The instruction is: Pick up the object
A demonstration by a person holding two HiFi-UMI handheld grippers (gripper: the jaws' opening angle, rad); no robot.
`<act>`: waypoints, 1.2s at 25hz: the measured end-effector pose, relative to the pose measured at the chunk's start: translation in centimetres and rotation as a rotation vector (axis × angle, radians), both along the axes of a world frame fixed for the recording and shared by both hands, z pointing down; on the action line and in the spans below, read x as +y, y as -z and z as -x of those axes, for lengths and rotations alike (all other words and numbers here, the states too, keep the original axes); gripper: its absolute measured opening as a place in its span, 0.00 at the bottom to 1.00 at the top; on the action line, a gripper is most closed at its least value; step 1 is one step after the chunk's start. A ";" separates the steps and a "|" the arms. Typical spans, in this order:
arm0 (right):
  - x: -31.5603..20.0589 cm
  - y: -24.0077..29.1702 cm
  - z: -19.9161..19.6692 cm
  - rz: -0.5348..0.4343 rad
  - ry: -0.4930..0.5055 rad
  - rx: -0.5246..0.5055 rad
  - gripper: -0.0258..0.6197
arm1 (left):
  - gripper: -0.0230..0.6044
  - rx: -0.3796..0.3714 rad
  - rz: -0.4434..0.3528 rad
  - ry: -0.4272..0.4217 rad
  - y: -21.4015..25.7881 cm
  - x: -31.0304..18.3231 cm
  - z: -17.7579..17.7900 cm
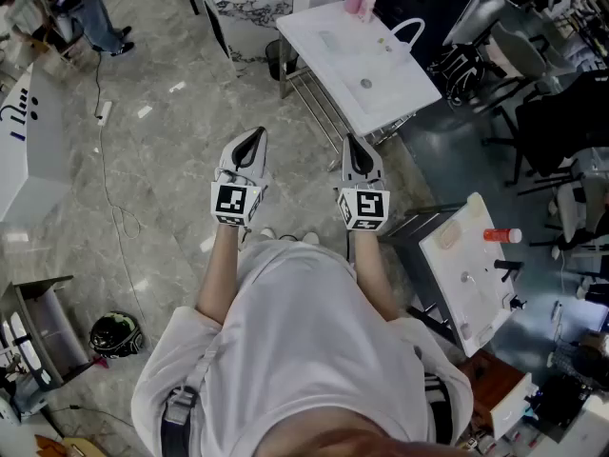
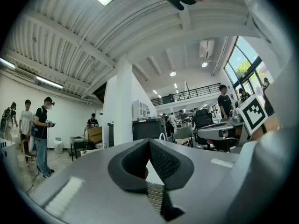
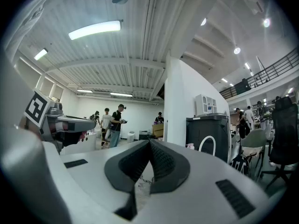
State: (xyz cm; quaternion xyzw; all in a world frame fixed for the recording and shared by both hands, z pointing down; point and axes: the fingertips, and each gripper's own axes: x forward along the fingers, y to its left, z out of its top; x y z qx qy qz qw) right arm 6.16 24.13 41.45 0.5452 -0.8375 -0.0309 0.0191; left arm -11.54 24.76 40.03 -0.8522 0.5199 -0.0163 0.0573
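two pairs of jaws together, empty, left gripper, right gripper, pink object on white table

The little pink thing on the white square tabletop is too small to tell what it is.

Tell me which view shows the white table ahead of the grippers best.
The head view: it looks down on the white table, showing nearly its whole top and a pink item at the far end. The left and right gripper views look level across the room; the tabletop cannot be made out in either.
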 end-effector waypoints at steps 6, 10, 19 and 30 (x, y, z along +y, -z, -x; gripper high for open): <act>0.2 0.1 0.7 0.001 0.010 0.001 0.04 | 0.04 -0.026 0.019 -0.002 -0.9 0.5 0.0; 0.6 0.0 1.2 -0.002 0.018 0.001 0.04 | 0.04 -0.019 0.028 0.005 -1.2 1.0 0.6; 1.5 -0.3 0.9 0.003 0.016 0.013 0.04 | 0.04 -0.014 0.032 0.004 -1.3 1.6 0.4; 1.3 -1.3 -0.8 0.060 0.022 0.015 0.54 | 0.04 -0.044 0.047 0.001 -1.7 1.3 -0.7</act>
